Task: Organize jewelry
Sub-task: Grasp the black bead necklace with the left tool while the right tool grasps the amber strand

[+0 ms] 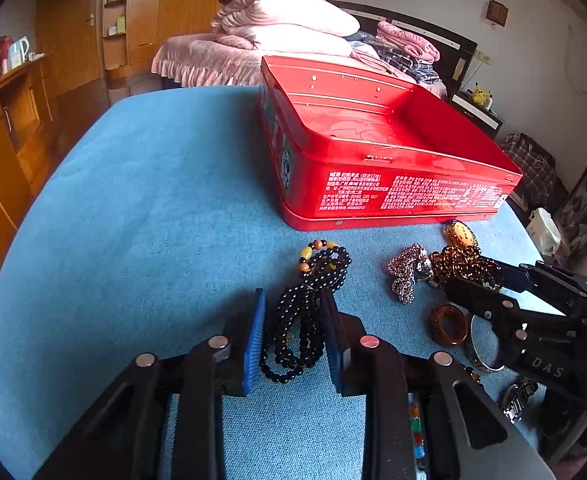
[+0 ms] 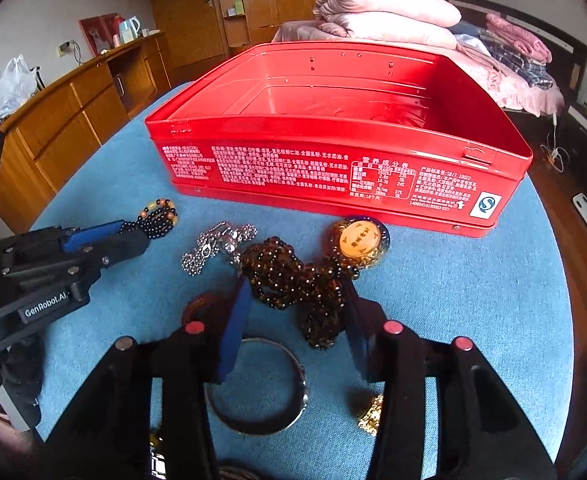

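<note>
Left tool (image 1: 293, 332) clamped on black bead necklace (image 1: 309, 304); right tool (image 2: 297, 320) jaws straddling brown bead necklace (image 2: 293, 276), grip unconfirmed. Open red tin box (image 2: 333, 176) placed close behind on blue bench (image 1: 153, 200), judged destination.

1. L gripper (image 1: 293, 320): pitched down toward the surface, jaws narrow, blue pads (image 1: 253, 336) closed against a black bead strand (image 1: 305, 312) between them.
2. R gripper (image 2: 297, 320): pitched down likewise, jaws a bit wider, set either side of a brown bead bunch (image 2: 293, 280); pad contact can't be made out.
3. Both sit side by side, near each other, tips apart.
</note>
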The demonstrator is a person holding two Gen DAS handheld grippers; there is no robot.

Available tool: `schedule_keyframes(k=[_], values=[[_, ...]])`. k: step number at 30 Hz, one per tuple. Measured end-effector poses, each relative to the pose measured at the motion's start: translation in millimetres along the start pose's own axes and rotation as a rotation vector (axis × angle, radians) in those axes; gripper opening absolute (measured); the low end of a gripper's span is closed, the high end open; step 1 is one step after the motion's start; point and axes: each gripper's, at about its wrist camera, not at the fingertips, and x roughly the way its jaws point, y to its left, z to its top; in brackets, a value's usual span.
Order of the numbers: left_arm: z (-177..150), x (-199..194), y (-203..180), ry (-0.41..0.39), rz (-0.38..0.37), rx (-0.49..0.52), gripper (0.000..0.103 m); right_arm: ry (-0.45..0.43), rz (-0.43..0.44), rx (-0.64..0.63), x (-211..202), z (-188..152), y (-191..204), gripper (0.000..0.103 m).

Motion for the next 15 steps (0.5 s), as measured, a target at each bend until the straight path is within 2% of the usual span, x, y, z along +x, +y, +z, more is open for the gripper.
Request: schedule_keyframes(k=[2, 3, 8, 11, 15], values=[[1, 0, 0, 0.0, 0.004, 0.001, 0.027, -0.008, 0.023, 0.024, -2, 0, -5, 0.034], [1, 0, 0, -0.001, 0.006, 0.0, 0.026, -0.01, 0.031, 0.034, -2, -1, -7, 0.027], [0, -2, 4, -0.011, -0.011, -0.029, 0.022, -0.029, 0.056, 0.063, -11, -5, -12, 0.021], [-1, -5, 6, -0.018, -0.018, -0.046, 0.022, -0.053, 0.064, 0.071, -22, -9, -13, 0.011], [-2, -11, 3, -0.038, -0.018, -0.051, 0.022, -0.067, 0.05, 0.079, -33, -12, -17, 0.007]])
